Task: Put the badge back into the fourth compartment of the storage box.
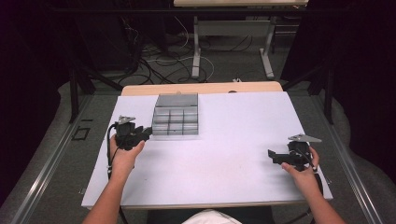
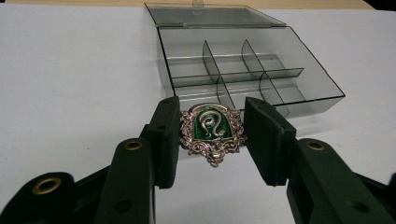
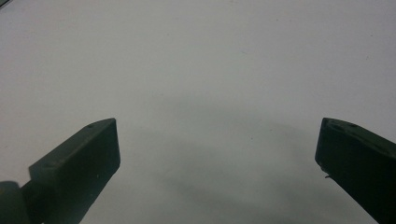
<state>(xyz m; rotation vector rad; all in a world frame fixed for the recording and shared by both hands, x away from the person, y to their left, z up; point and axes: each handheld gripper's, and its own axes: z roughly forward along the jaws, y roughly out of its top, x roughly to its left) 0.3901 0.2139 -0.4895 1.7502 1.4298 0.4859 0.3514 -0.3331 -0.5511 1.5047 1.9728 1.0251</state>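
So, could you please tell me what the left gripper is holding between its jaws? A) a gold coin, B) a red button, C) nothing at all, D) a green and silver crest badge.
D: in the left gripper view, the left gripper has its jaws closed against both sides of a silver-framed green crest badge bearing a snake, just short of the open compartment box.

**Occlusions and crops**

High view: ornate silver-and-green crest badge (image 2: 213, 132) too small to make out at left claw (image 1: 145, 134). Left gripper view: badge's side edges covered by the jaw pads; claw body cropped at bottom edge. Right gripper view: right claw's (image 3: 217, 154) jaws cropped at bottom and right edges.
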